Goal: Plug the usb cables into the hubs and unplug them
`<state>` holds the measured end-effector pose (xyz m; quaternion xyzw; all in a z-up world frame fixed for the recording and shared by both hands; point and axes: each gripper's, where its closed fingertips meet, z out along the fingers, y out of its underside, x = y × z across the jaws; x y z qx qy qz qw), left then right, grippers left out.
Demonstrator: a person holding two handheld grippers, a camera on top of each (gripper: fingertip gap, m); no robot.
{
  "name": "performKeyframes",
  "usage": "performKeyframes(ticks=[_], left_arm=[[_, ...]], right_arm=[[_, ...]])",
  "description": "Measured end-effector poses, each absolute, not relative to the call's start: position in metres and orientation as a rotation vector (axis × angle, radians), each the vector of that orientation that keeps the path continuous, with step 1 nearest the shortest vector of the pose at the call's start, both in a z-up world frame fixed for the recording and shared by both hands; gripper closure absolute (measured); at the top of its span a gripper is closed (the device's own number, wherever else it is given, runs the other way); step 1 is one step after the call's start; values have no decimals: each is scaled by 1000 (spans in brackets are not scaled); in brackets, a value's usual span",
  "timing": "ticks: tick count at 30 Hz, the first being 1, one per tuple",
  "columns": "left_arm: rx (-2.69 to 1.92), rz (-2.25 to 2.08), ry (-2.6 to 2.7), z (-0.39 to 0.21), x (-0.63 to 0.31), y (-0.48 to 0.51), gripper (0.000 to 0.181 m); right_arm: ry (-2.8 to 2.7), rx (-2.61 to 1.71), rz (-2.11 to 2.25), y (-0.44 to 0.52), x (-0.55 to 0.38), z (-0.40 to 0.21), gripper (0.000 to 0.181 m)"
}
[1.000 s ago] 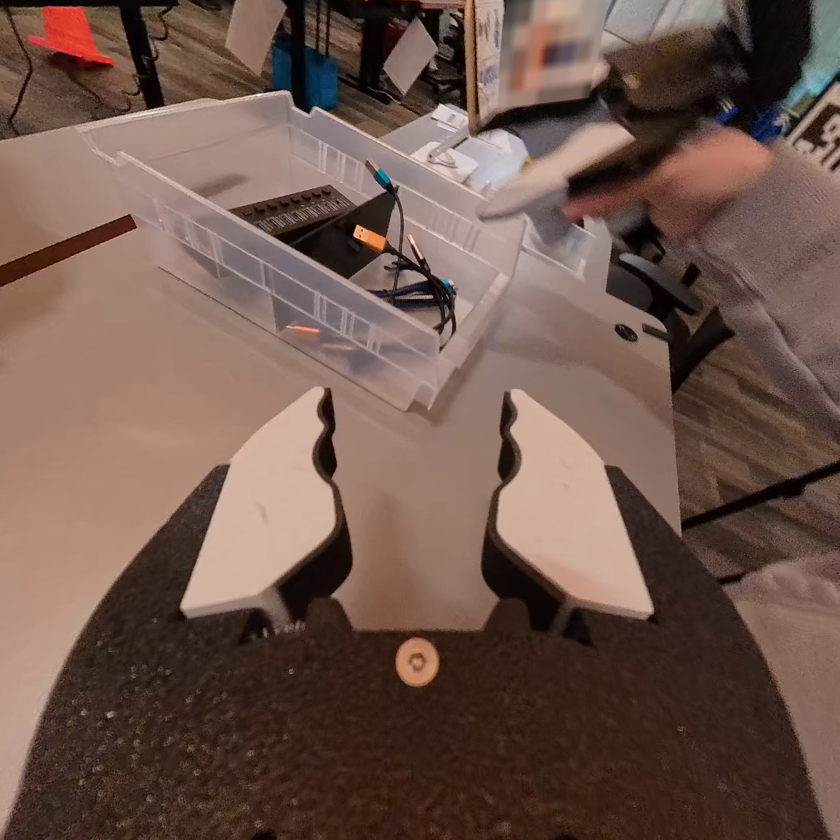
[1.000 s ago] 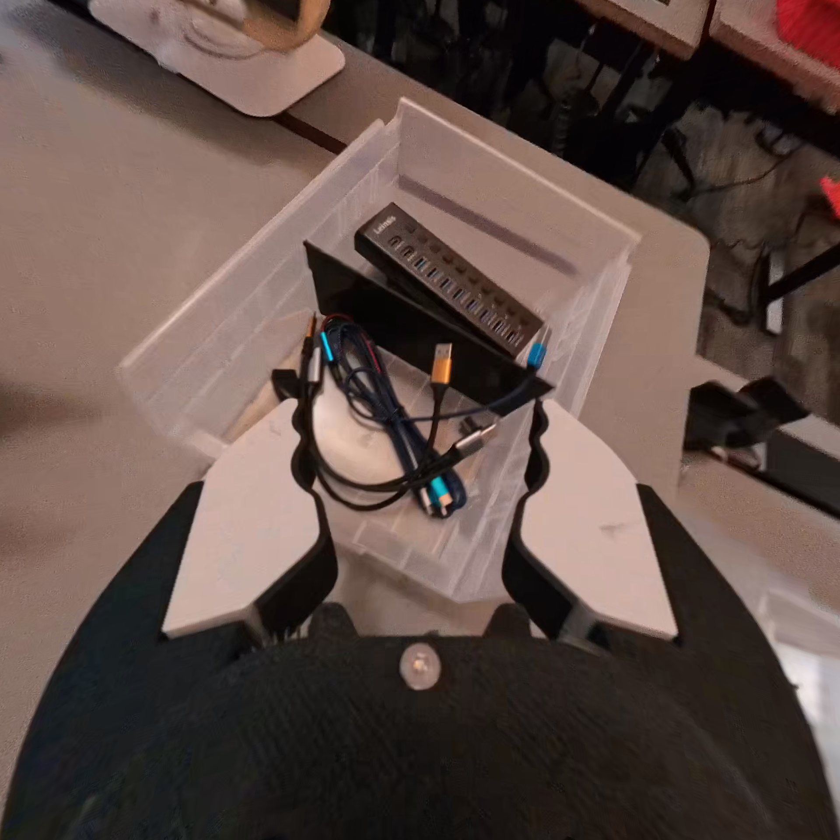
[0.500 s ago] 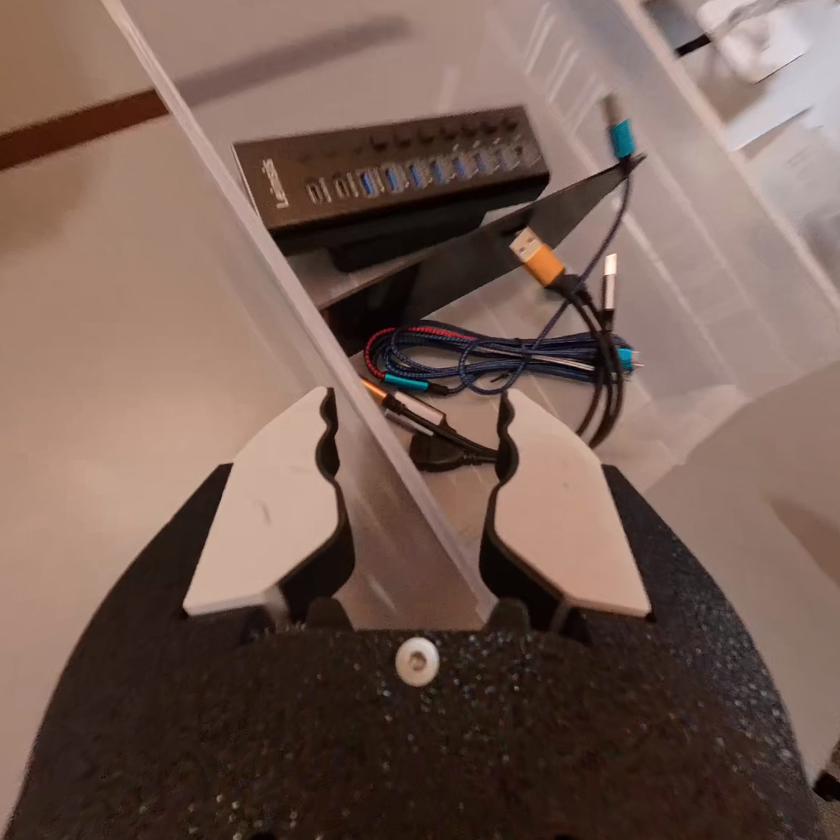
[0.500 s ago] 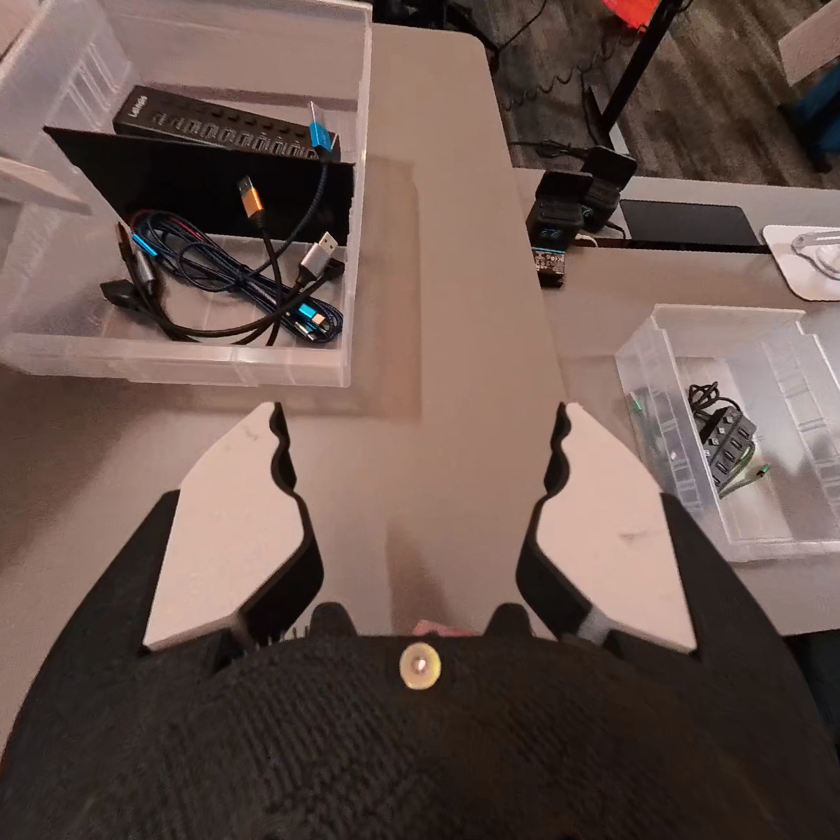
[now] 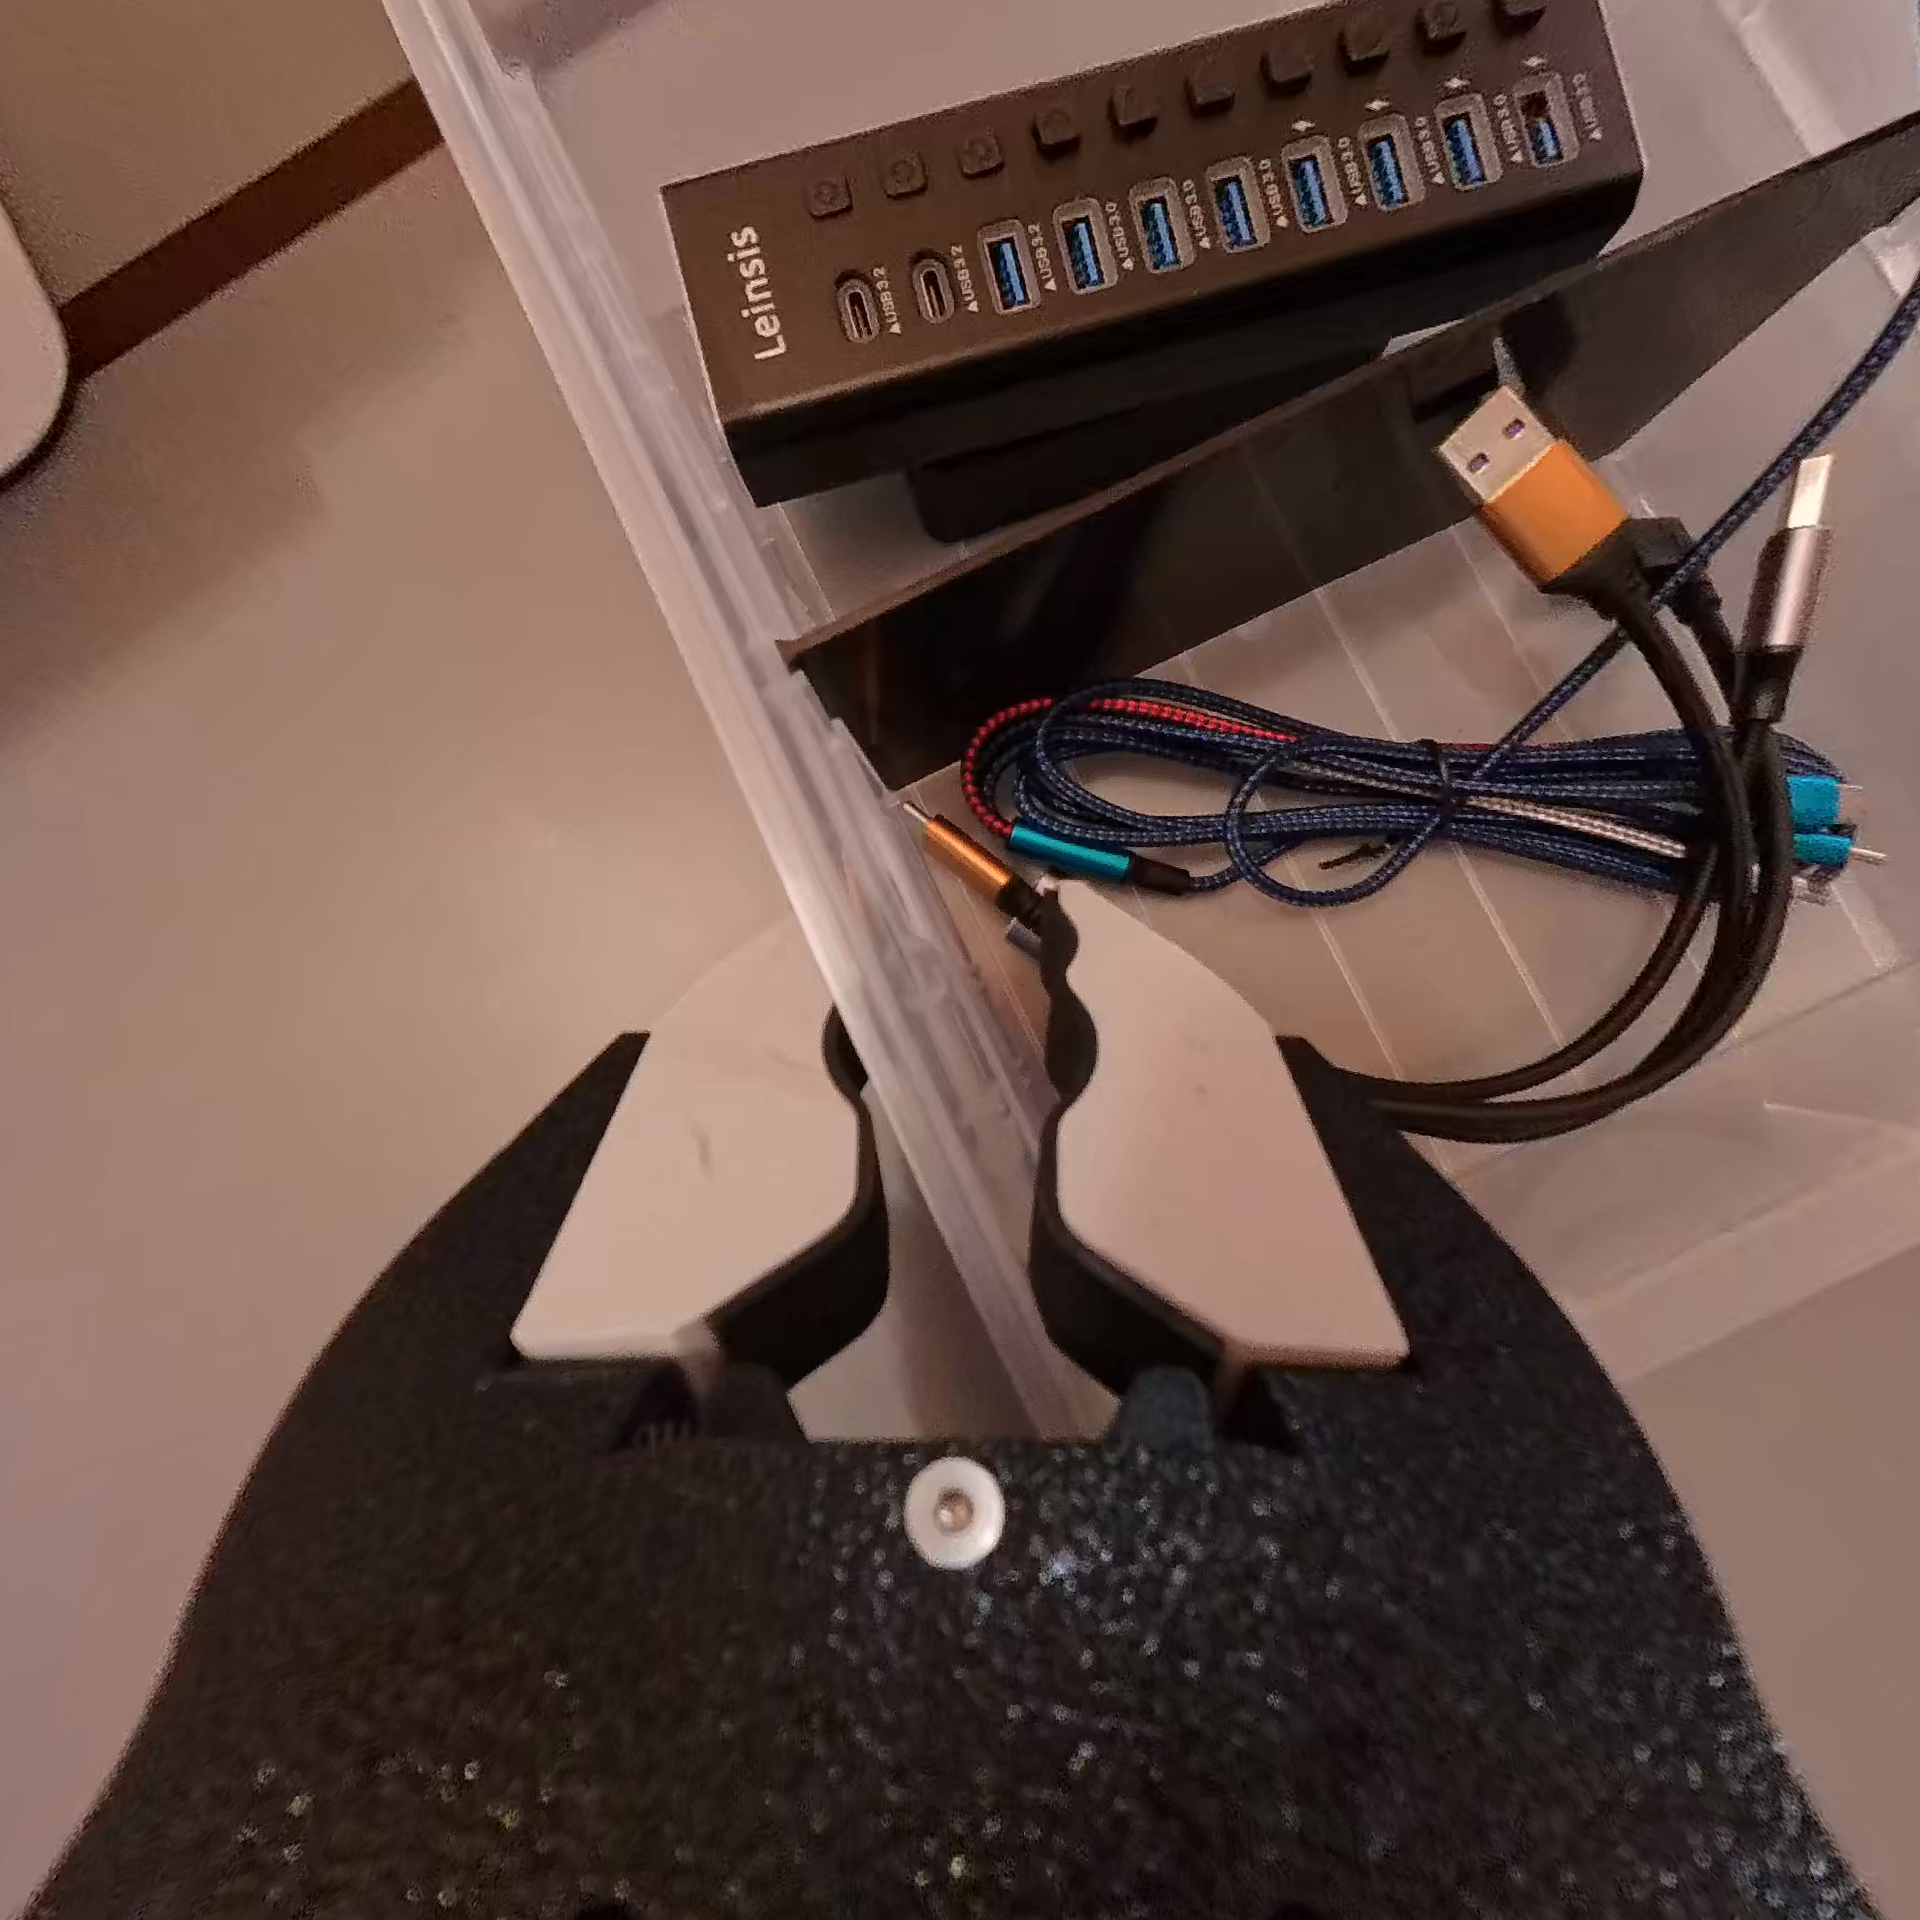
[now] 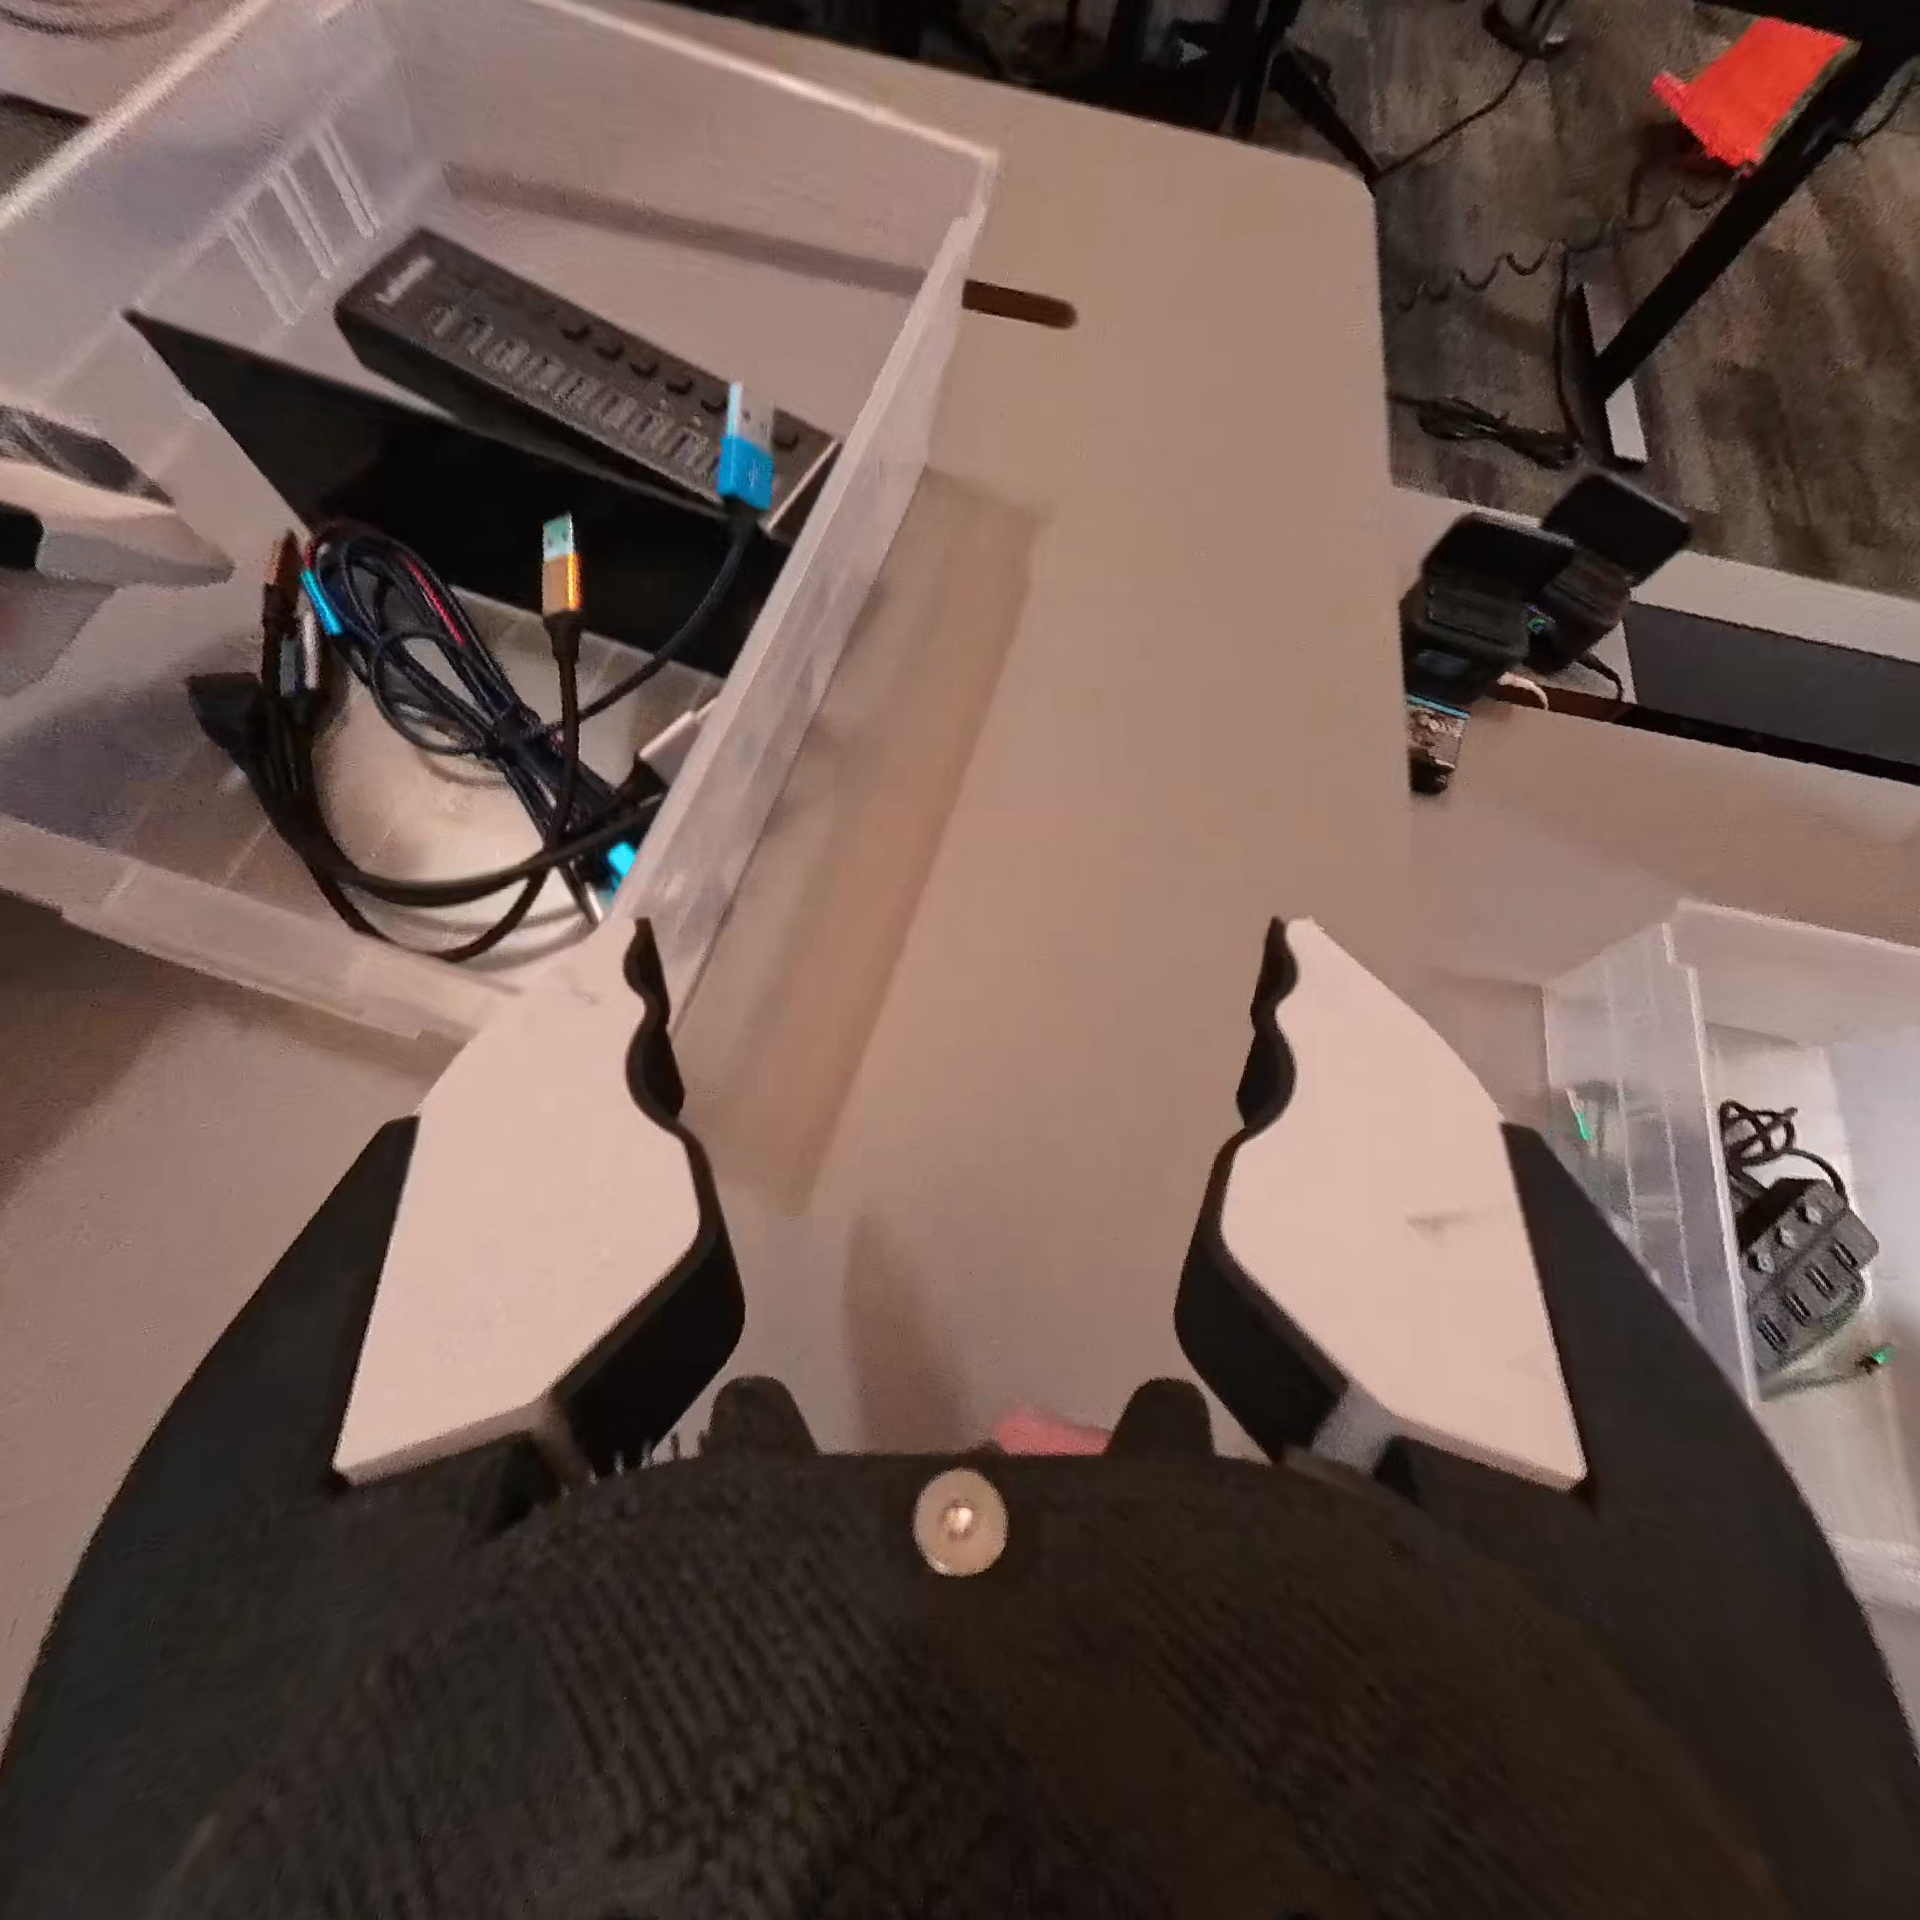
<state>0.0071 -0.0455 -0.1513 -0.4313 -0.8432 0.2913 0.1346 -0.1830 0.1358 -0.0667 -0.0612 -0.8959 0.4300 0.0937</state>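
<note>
The grey table (image 6: pixel 1122 582) fills most of both my views, and on it, up at ten o'clock in the right wrist view, sits the big clear bin (image 6: pixel 790 644) that holds the task's gear. A second, smaller clear bin (image 6: pixel 1621 1122) sits at three o'clock in that view, with a small black hub (image 6: pixel 1808 1278) lying inside it. My left gripper (image 5: pixel 951 1049) straddles the near wall of the big clear bin (image 5: pixel 727 644), one finger outside and one inside, jaws closed most of the way onto that wall; I cannot tell whether both pads actually press it. My right gripper (image 6: pixel 951 956) hangs over bare table just beside the bin's corner, jaws spread wide with nothing between them. Inside the bin, a black divider panel (image 5: pixel 1299 499) leans at a tilt, and the long black hub (image 5: pixel 1143 239) rests behind it toward twelve o'clock in the left wrist view, ports facing up, none of them occupied as far as I can see. In front of the panel lies the bundle of braided blue cables (image 5: pixel 1403 821), with black cables (image 5: pixel 1662 1039) looping out at three o'clock. An orange-collared plug (image 5: pixel 1527 478) stands up at two o'clock, a silver plug (image 5: pixel 1797 561) just beside it, and a blue-collared plug (image 6: pixel 746 457) rises against the hub's end.
</note>
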Motion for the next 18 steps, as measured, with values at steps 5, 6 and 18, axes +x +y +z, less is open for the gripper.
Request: performKeyframes(ticks=[5, 6, 18], left_arm=[[-1268, 835, -2444, -151, 86, -25, 154], [-1252, 837, -2448, -151, 103, -19, 154], [-1020, 982, -2612, -147, 259, 26, 144]], right_arm=[[-2742, -21, 1516, 83, -123, -25, 78], [-2771, 40, 1568, 67, -102, -16, 78], [-3599, 489, 1411, -137, 256, 14, 88]])
